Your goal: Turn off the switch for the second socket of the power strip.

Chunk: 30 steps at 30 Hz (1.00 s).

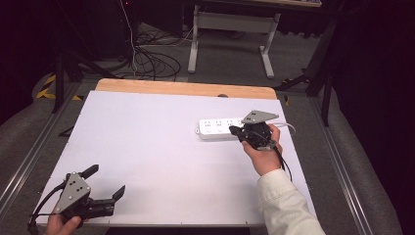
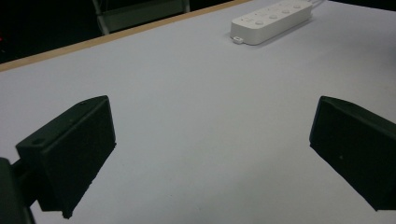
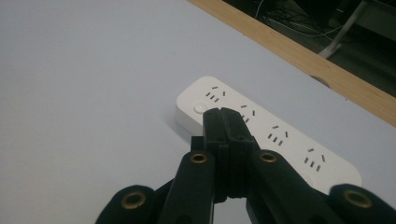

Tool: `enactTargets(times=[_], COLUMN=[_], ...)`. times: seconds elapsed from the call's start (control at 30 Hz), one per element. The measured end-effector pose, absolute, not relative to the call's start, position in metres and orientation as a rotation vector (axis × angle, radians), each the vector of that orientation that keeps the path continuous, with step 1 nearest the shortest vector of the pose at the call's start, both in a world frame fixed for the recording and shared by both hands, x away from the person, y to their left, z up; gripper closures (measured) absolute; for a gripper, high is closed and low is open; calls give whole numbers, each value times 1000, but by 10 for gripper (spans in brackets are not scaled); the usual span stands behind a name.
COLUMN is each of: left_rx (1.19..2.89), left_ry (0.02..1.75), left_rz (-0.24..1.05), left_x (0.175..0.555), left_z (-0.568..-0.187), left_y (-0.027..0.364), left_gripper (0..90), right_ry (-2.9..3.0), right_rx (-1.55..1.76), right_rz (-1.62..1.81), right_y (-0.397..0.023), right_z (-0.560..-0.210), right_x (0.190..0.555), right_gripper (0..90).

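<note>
At the far right of the white surface (image 1: pixel 147 147) lies a white power strip (image 1: pixel 220 128), lengthwise across the person's view, its sockets facing up and a round button at its left end. The right tongs (image 1: pixel 235 130) hang over the strip's right half, and in the right gripper view their jaws are pressed together with nothing between them, the joined tips (image 3: pixel 223 114) aimed just beside the round button (image 3: pixel 200 108). Closed like this, the tongs make one narrow point, which would suit pressing a small switch better than spread jaws would; that looks to be the reason for holding them so. Whether the tips already touch the strip's casing I cannot tell. The strip's cord runs off towards the right edge, partly behind the hand (image 1: pixel 262 152).

The left tongs (image 1: pixel 105 182) rest at the near left corner, well apart from the strip, jaws spread wide and empty, seemingly parked out of the way while the right hand works alone
</note>
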<state>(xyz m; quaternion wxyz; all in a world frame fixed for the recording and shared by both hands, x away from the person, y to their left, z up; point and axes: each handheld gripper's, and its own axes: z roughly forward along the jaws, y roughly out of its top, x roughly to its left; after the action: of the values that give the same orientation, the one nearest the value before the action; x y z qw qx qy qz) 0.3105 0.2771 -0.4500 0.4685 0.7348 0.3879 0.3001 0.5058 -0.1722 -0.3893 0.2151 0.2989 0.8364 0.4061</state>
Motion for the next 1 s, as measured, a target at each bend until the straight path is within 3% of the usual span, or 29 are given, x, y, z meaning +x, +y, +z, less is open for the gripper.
enactTargets(times=[0.47, 1.0], left_rx=[1799, 1808], left_ry=[954, 959], left_rz=[728, 728], left_x=[311, 312], left_z=[-450, -450], left_y=[278, 279], left_gripper=[8, 8], right_ry=[2293, 2279], right_rx=[952, 1029], right_rz=[1034, 981], right_y=[-170, -170], right_z=[-414, -436], right_x=[547, 569], right_gripper=[900, 900])
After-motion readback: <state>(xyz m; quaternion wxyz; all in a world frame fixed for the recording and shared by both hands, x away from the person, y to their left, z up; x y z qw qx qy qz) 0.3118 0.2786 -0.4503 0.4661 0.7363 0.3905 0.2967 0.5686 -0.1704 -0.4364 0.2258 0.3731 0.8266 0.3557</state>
